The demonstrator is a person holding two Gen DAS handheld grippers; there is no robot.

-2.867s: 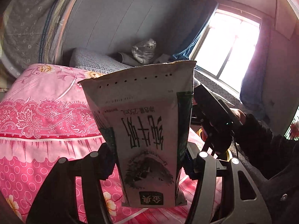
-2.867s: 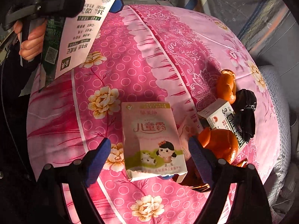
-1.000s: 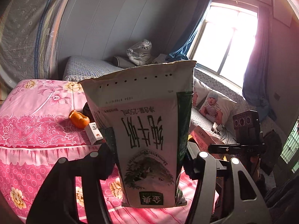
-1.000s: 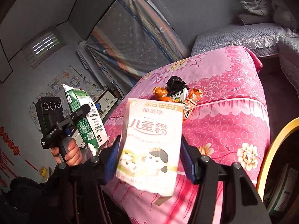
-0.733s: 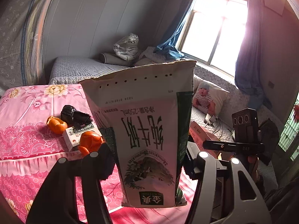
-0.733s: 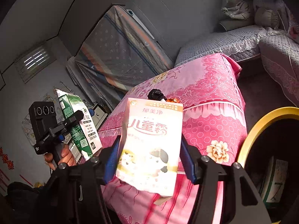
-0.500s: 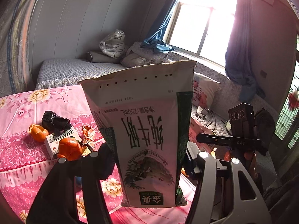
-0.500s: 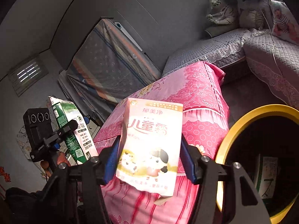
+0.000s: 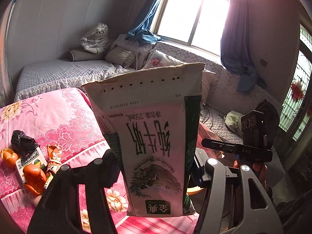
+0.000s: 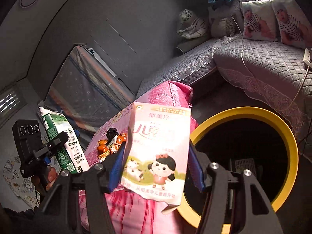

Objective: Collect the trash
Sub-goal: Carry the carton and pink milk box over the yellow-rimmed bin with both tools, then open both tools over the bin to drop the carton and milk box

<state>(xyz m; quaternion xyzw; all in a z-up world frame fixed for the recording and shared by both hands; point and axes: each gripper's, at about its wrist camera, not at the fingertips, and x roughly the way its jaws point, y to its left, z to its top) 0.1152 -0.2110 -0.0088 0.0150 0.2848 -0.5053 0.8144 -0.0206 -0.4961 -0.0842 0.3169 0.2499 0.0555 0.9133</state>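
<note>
The right gripper (image 10: pixel 156 167) clamps a pink children's cream box (image 10: pixel 158 156) at centre frame. A yellow-rimmed bin (image 10: pixel 292 156) opens at lower right. At left, the left gripper (image 10: pixel 54 146) holds a green milk carton (image 10: pixel 62 142).

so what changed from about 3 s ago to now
The right tongs took the pink carton off the pink bedspread and carried it to the yellow-rimmed bin. The left tongs still grip the green milk carton; peels and wrappers remain.

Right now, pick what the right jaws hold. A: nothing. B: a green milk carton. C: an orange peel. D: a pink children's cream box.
D: the right gripper is shut on the pink cream box, beside the yellow-rimmed bin.
</note>
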